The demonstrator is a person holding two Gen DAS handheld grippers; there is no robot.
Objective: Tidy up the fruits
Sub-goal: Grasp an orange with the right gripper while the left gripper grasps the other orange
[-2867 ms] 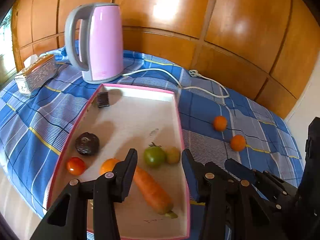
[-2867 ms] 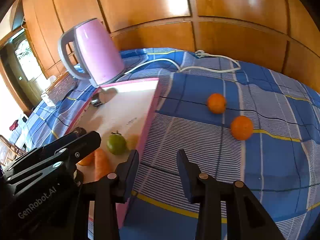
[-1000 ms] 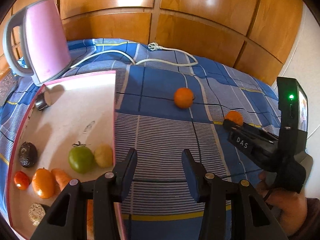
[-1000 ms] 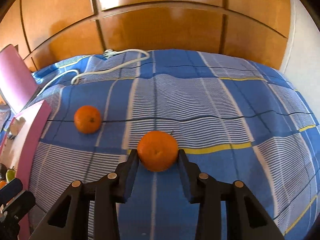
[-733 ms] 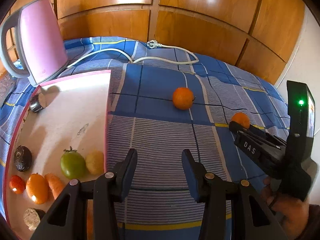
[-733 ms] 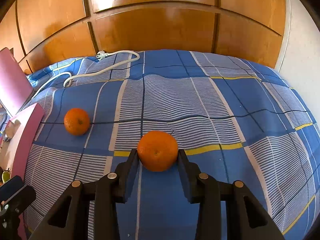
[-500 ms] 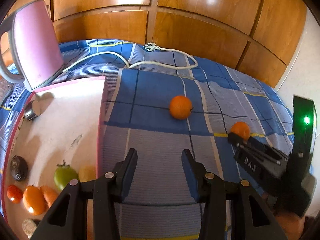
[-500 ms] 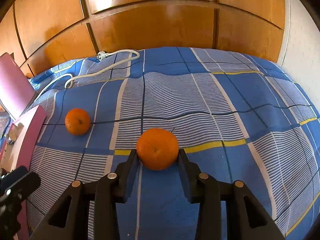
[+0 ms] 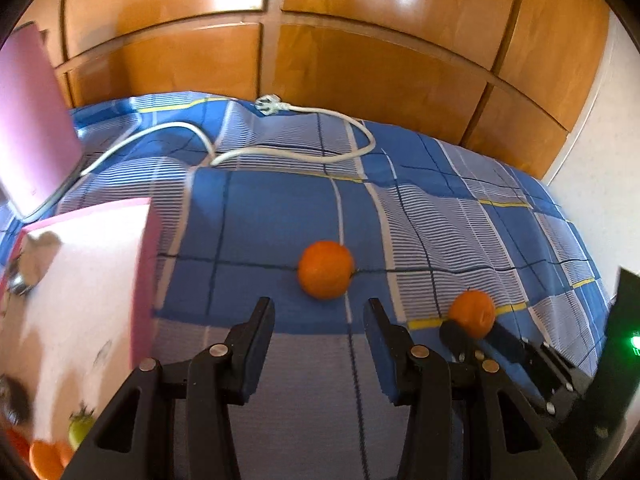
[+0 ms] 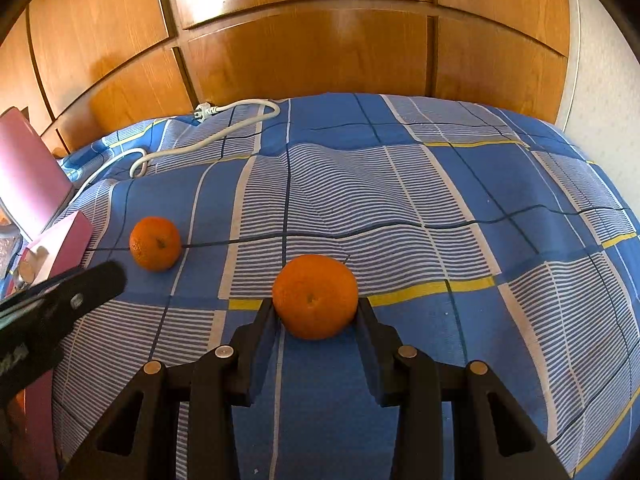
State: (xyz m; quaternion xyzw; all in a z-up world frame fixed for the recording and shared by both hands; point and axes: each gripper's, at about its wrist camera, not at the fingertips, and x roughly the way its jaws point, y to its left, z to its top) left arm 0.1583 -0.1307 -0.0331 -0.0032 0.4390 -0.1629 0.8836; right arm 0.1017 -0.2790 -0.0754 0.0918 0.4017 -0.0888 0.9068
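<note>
Orange fruit, near one point(image 10: 315, 297), pinched between my right gripper point(image 10: 316, 310) pads, resting on blue checked cloth point(image 10: 460, 208). Second orange point(image 9: 326, 269) loose on cloth just ahead of my left gripper point(image 9: 318, 316), jaws spread, nothing between. Pink tray point(image 9: 140, 264) at left edge with green tomato point(image 9: 80, 428) and more fruit inside, blurred. White cord point(image 9: 288, 152) behind.

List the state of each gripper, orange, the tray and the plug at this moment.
right gripper: shut on the near orange, which sits on the blue cloth.
left gripper: open, nothing between its fingers.
far orange: loose on the cloth, ahead of the left gripper.
pink tray: holds produce.
kettle plug: unplugged, lying on the cloth.
</note>
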